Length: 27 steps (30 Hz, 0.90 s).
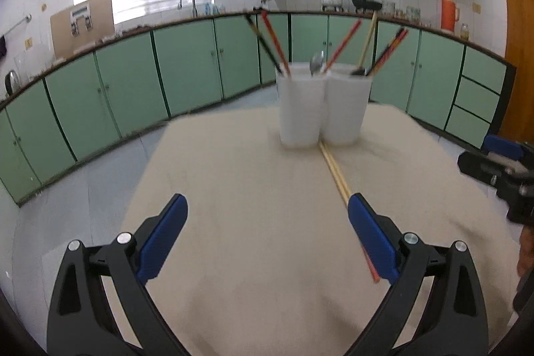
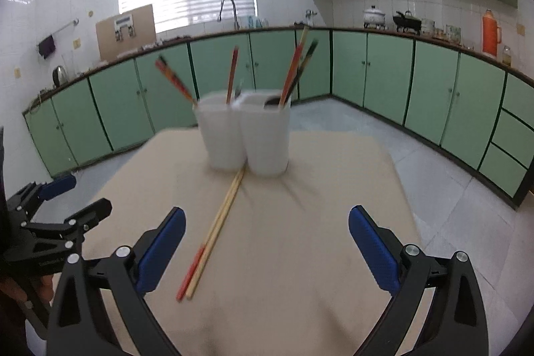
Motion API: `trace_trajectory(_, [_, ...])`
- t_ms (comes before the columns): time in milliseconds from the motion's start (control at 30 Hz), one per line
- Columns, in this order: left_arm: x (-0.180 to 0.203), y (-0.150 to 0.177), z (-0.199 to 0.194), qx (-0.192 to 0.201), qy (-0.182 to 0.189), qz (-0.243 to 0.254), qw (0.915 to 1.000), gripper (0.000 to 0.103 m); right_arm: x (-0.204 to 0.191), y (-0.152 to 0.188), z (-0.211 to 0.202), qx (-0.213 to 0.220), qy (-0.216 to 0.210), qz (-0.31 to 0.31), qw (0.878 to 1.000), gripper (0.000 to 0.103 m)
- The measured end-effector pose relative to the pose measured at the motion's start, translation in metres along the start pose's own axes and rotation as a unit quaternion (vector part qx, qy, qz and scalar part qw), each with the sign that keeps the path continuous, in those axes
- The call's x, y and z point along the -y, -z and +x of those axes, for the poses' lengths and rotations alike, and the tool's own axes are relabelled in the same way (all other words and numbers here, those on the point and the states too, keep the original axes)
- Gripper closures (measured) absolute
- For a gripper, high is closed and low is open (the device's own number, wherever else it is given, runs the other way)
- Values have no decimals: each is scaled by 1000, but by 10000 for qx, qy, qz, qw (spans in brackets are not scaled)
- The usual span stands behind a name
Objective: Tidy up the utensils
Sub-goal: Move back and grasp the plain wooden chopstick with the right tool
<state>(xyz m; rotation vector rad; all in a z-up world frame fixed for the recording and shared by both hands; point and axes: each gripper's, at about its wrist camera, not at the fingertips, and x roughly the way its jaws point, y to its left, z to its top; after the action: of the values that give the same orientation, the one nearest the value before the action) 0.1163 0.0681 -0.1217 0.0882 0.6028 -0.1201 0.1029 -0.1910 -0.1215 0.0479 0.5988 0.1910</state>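
Both left tongs (image 1: 267, 216) and right tongs (image 2: 267, 227) hang apart, empty, above the bench (image 2: 300, 256). One chopstick pair (image 2: 217, 222) lies loose before two cups (image 2: 247, 132) already holding utensils; likely the last item.

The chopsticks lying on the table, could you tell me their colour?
Pale bamboo chopsticks, one red-tipped; clearest in the right wrist view.

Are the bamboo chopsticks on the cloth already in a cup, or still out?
Out. The chopsticks lie flat on the tablecloth, far tips at the base of the two white cups; both grippers are open and empty.
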Motion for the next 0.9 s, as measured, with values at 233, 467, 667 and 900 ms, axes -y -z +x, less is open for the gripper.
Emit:
trace_trajectory(233, [-4, 31, 12, -463, -7, -151, 9988, 9, -22, 39, 20, -579, -255, -45, 9980, 18])
trace_trajectory(467, [-10, 43, 20, -749, -24, -238, 9969, 9, -40, 59, 33, -982, -158, -424, 9941, 25])
trace_trajectory(667, [-11, 46, 21, -777, 9, -280, 9966, 9, -46, 65, 44, -1173, -74, -575, 9914, 25])
trace_trajectory(900, [-12, 43, 21, -760, 33, -331, 9966, 9, -51, 64, 55, -1402, 68, -684, 9877, 25])
